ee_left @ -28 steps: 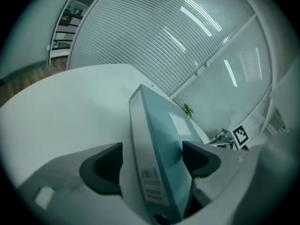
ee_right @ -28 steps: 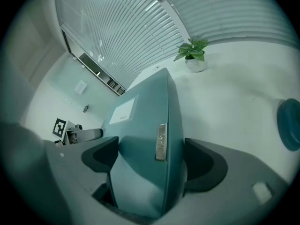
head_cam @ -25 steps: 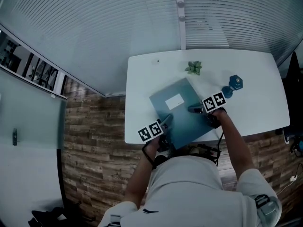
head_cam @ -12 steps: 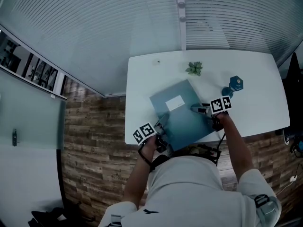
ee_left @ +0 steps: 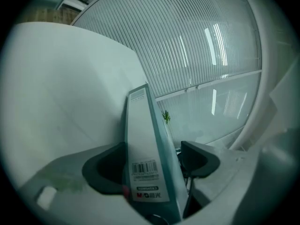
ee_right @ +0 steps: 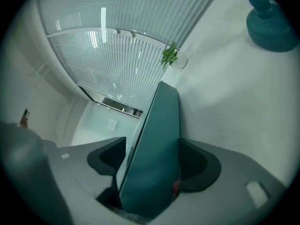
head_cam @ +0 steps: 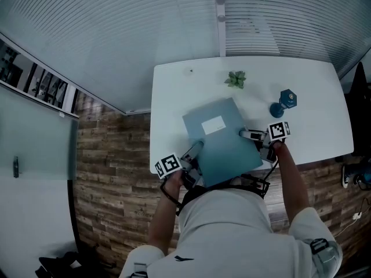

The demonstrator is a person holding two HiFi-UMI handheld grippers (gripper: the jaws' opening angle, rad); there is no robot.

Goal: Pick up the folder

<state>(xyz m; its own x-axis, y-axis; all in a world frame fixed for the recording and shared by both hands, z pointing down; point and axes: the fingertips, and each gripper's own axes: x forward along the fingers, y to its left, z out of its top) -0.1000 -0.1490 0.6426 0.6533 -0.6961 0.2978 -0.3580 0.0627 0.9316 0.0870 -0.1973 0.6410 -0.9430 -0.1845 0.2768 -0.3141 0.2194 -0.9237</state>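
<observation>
At the near edge of the table (head_cam: 313, 86), toward its left corner, my left tongs (head_cam: 194, 149) have the folder (head_cam: 223, 141) between their jaws. They have just been closing, and the left gripper view shows both pads against the labelled spine, so I read them as clamped on it.

Between my two hands the folder lies aslant, its near corner hanging past the table's near edge. I cannot tell whether it has come fully clear of the top. It is a thick, box-like file with a smooth teal skin and a white label on its cover. I judge it stiff across the spine, so that end should take a firm bite without buckling. The cover looks slick, so I would expect it to creep between the pads if I tip it. Whether anything is inside I cannot see; empty it should be light, full it would pull down at the middle. A small green plant (head_cam: 236, 80) stands well beyond it, near the far edge.

On the folder's right side my right tongs (head_cam: 248, 134) have also just been closing. The right gripper view shows that edge filling the gap, pads on both faces, so clamped there too. That side may be the opening one and give a little under pressure.

Further right a blue object (head_cam: 284, 102) stands near those tongs but apart from the folder.
</observation>
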